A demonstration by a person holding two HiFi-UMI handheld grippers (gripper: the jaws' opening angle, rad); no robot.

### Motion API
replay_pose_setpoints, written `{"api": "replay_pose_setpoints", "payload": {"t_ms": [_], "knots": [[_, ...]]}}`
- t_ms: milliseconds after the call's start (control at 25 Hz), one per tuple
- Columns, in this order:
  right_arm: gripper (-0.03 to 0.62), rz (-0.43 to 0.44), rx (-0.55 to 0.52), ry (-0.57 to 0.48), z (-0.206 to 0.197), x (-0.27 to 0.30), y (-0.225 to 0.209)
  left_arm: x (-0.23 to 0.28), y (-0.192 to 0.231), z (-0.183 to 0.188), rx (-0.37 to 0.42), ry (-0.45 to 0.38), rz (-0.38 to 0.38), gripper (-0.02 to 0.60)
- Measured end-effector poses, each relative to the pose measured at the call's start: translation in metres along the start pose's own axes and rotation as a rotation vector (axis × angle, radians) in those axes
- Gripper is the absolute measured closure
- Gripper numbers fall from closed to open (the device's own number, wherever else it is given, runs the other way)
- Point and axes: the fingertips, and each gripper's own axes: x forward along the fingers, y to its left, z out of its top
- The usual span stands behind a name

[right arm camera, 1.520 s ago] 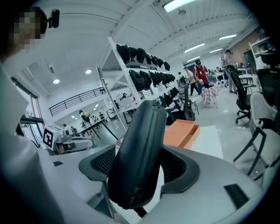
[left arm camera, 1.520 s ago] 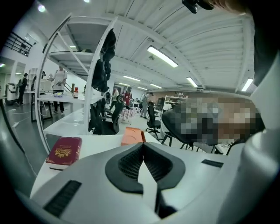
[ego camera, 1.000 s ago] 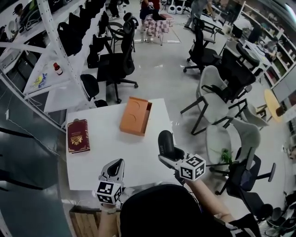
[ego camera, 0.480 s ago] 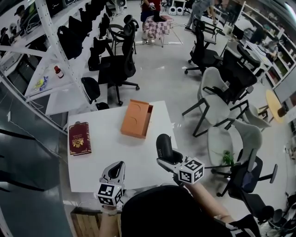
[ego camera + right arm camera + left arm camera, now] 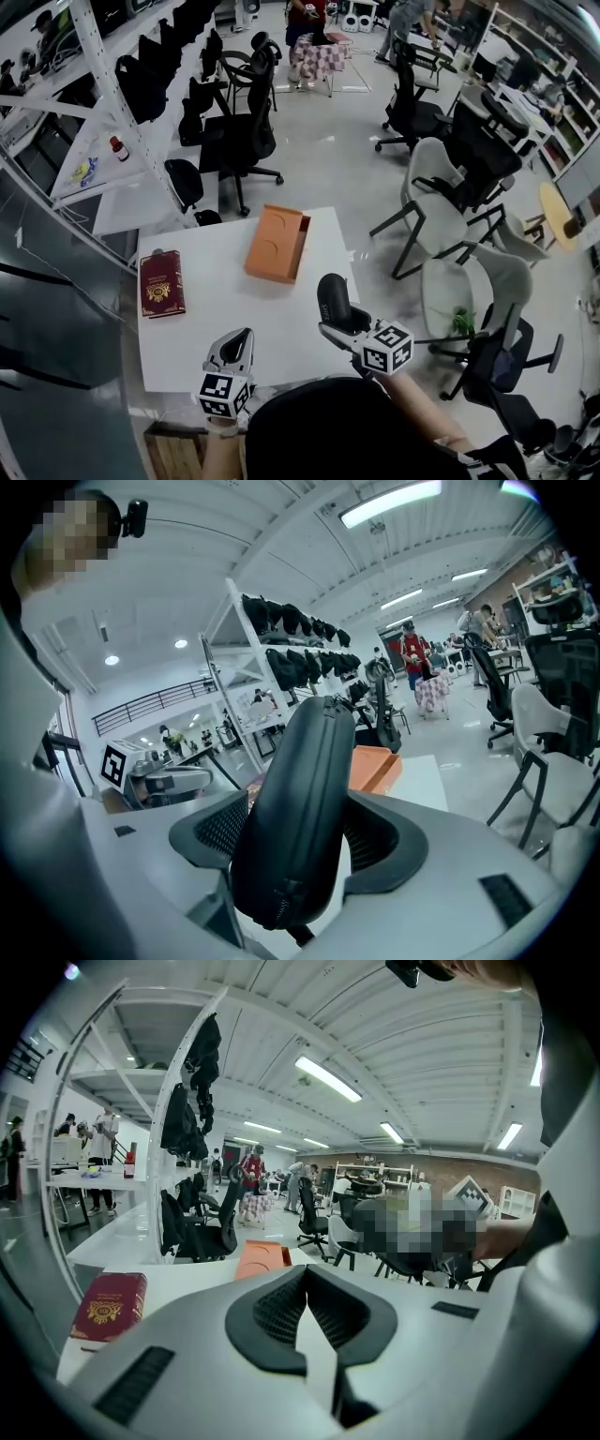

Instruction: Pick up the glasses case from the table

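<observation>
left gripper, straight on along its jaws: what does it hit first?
The left gripper tilts down, so probably the bare white table, short of the orange box; depth is unclear.

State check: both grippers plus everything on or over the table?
glasses case: upright between the jaws, held off the table
right gripper: shut on the glasses case
left gripper: shut, empty
orange box: flat on the table, untouched
red book: closed, lying flat

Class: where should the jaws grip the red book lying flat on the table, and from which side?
Probably across the long edges of the red book, from above: it lies flat on the table, cover up, leaving only its thin sides to pinch.
</observation>
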Motion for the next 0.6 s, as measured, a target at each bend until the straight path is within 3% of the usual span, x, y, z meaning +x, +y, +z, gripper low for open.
{"api": "replay_pose_setpoints", "payload": {"t_ms": [600], "knots": [[0.258,-0.01,0.011,0.021,-0.0037,0.005,-0.0059,0.0022,0.0033,-0.0003,0.0,0.01,0.003,0.563]]}}
